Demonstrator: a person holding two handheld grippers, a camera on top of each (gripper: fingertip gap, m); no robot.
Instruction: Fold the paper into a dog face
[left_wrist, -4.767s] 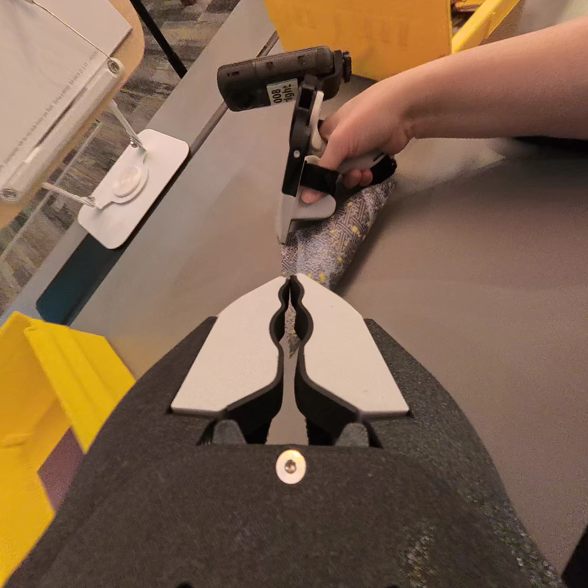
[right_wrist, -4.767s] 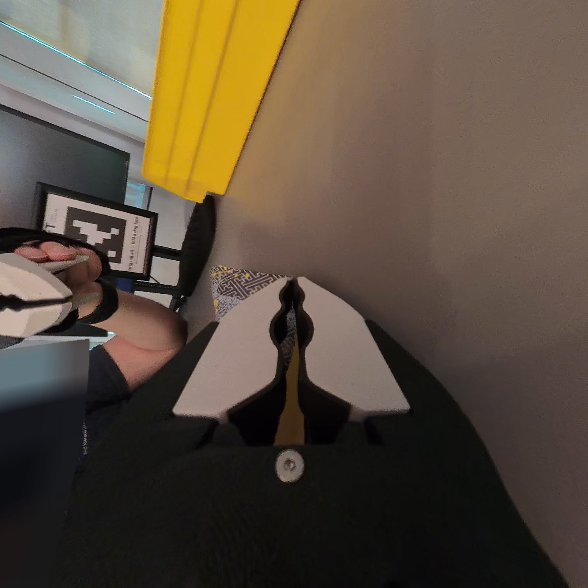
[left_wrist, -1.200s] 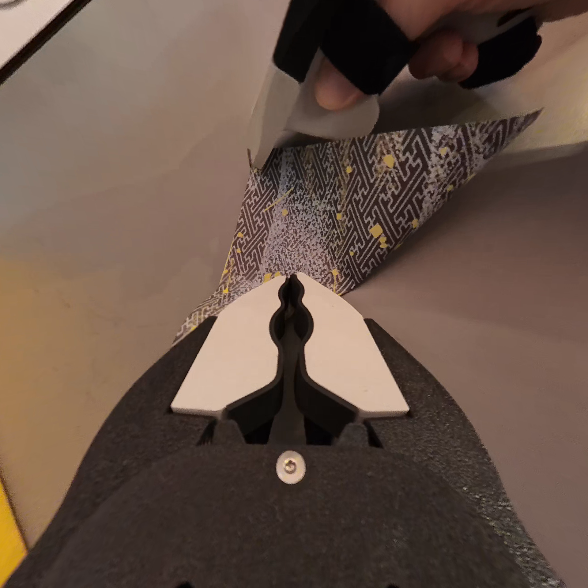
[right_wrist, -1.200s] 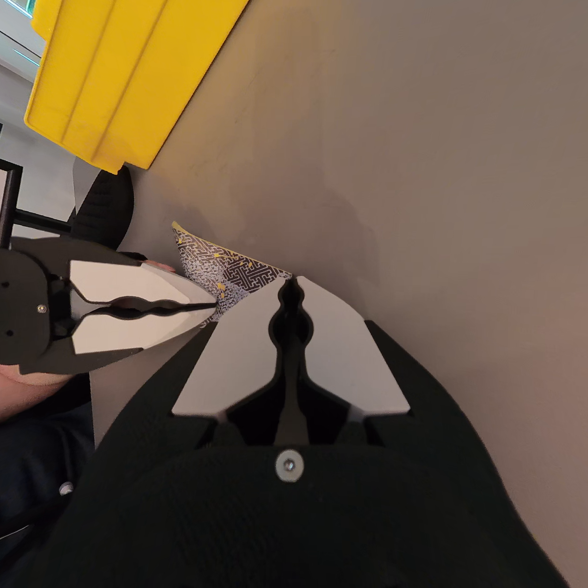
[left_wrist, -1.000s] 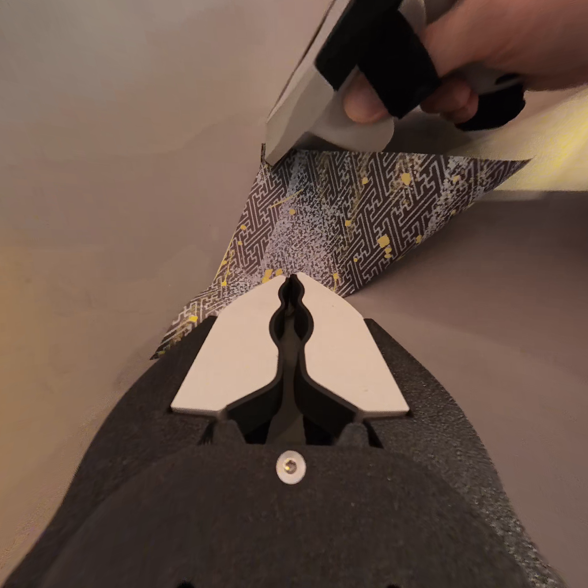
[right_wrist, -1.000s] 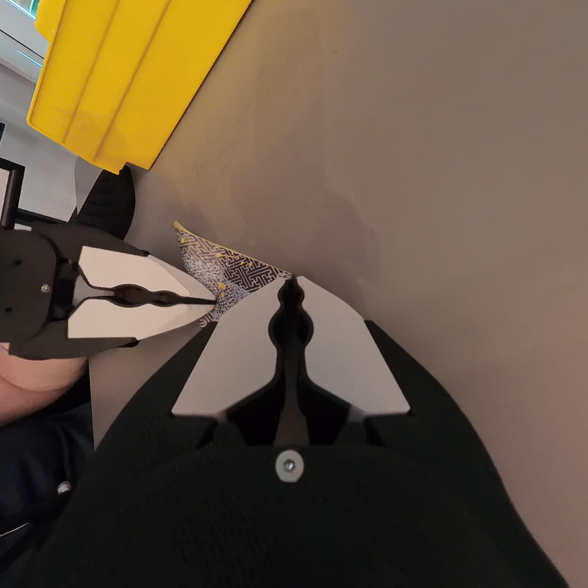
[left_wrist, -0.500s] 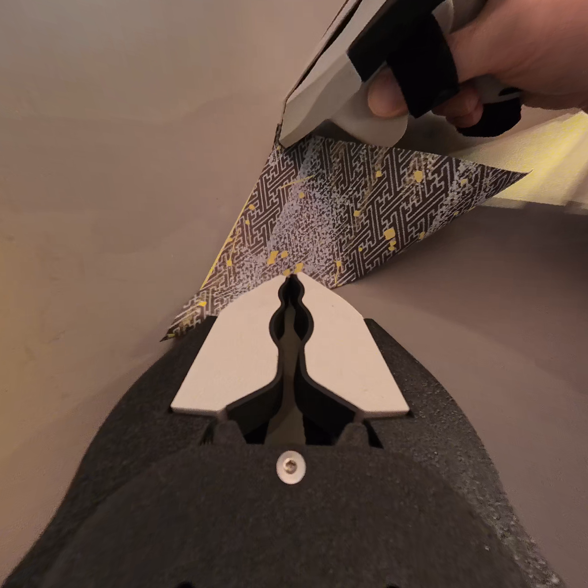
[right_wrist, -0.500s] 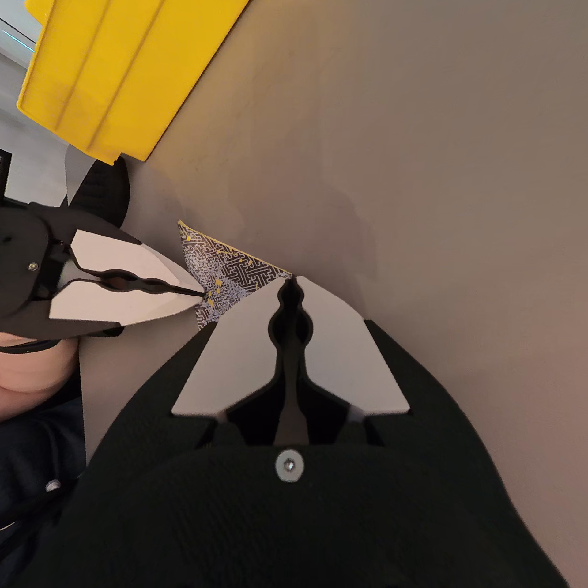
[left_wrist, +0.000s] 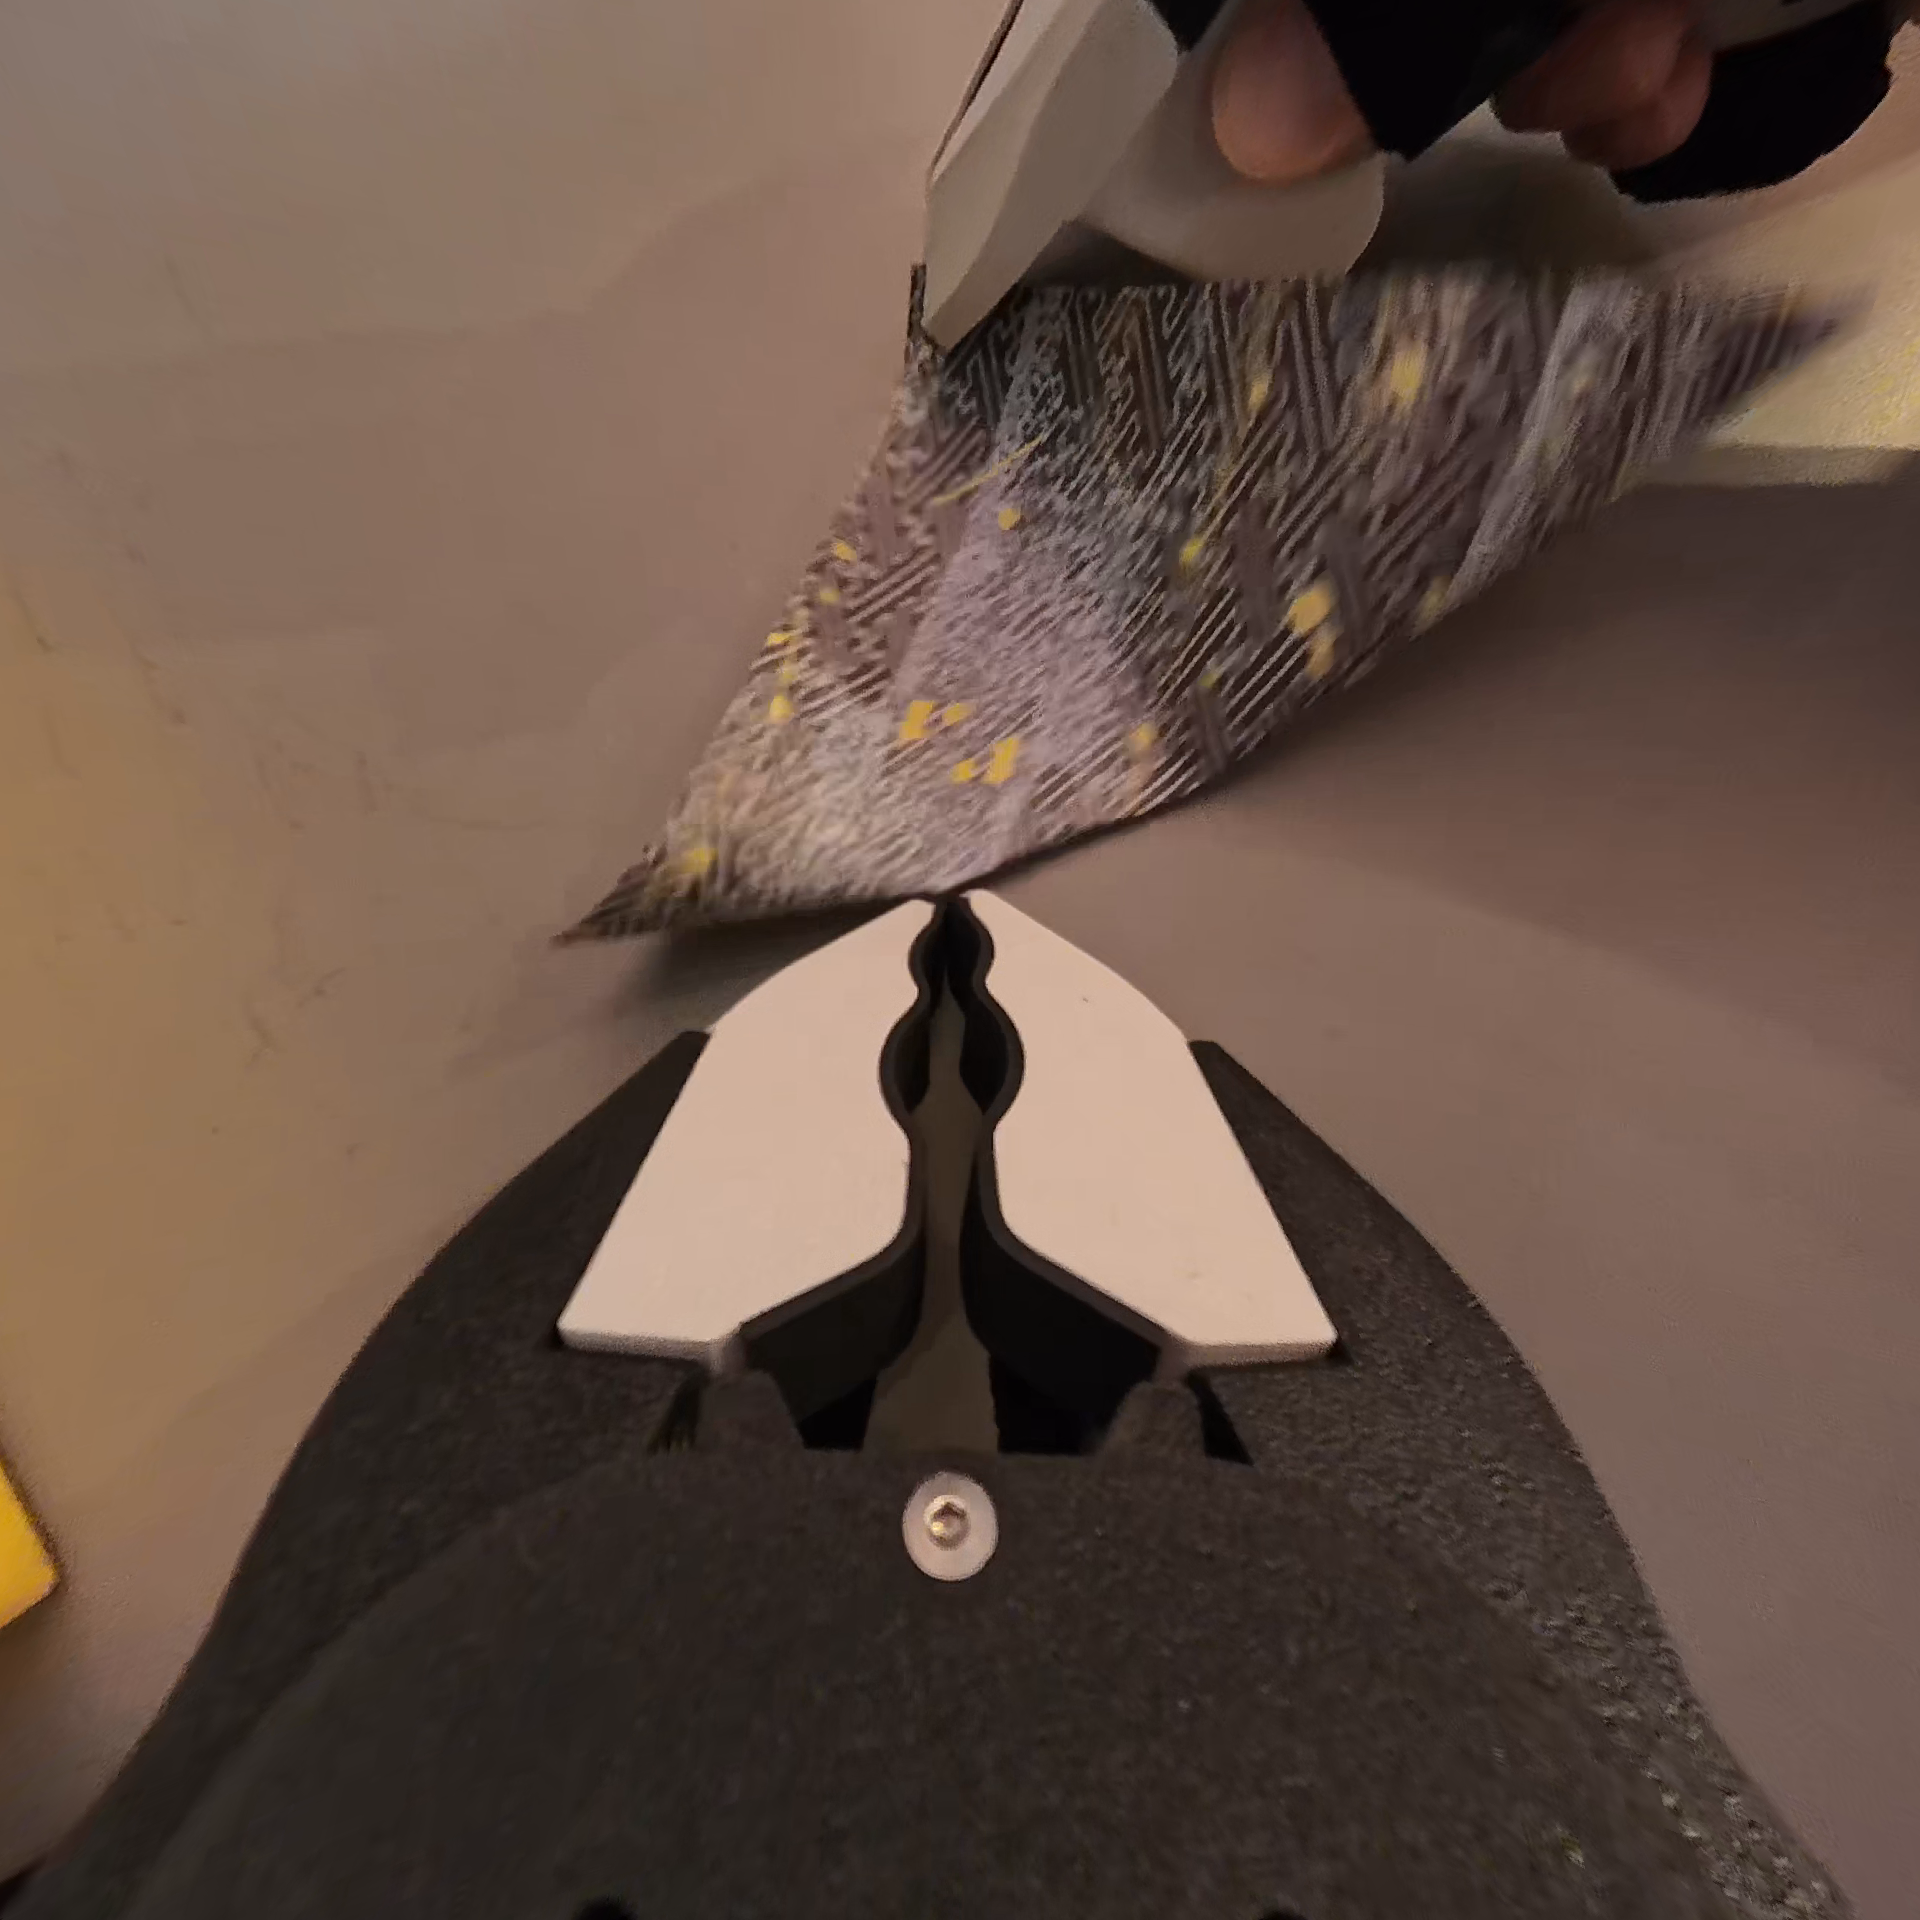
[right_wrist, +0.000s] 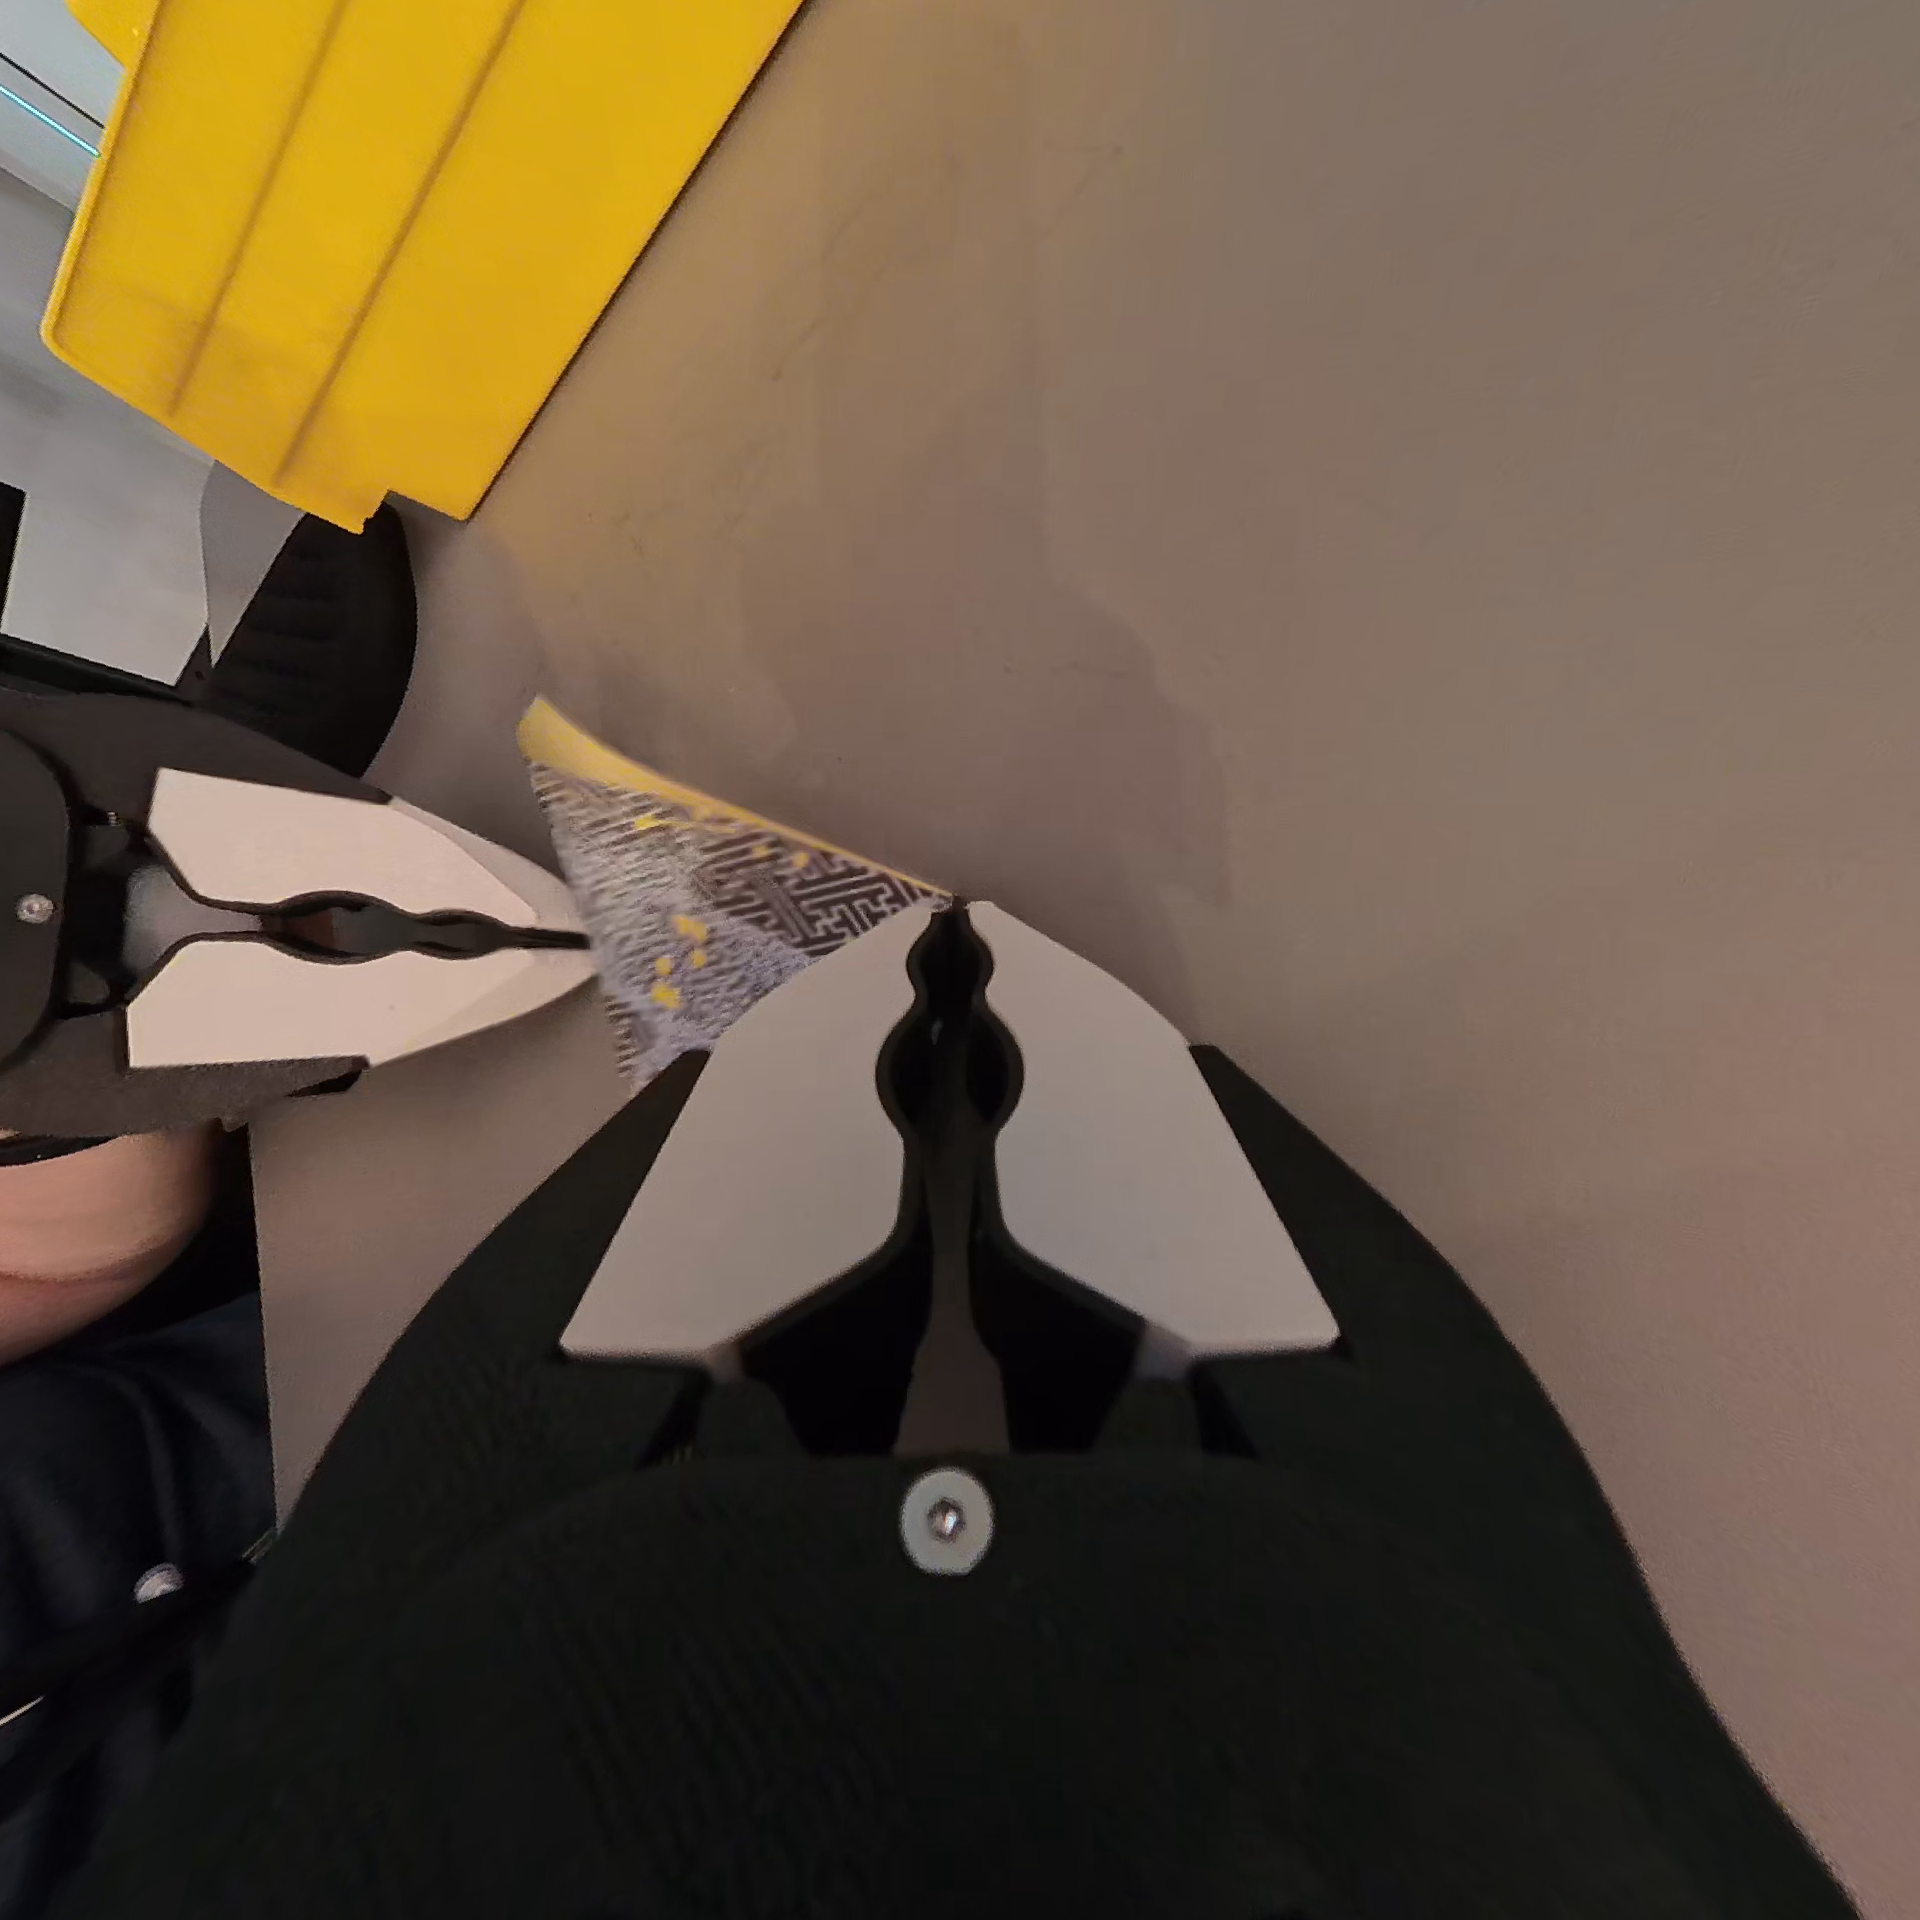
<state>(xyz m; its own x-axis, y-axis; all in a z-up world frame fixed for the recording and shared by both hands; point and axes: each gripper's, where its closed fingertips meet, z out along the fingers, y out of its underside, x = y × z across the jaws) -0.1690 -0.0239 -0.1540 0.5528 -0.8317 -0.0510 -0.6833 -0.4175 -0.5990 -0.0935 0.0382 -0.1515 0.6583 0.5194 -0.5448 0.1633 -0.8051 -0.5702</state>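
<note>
The right gripper (right_wrist: 951, 909) has its two white fingers closed together, and their tips pinch one corner of the patterned paper (right_wrist: 717, 925), a dark folded sheet with yellow flecks and a yellow edge, lifted off the grey table (right_wrist: 1351, 520). The left gripper (right_wrist: 582, 940) comes in from the left, closed as well, its tips at the paper's near edge. A yellow bin (right_wrist: 343, 208) sits on the table at the upper left.
</note>
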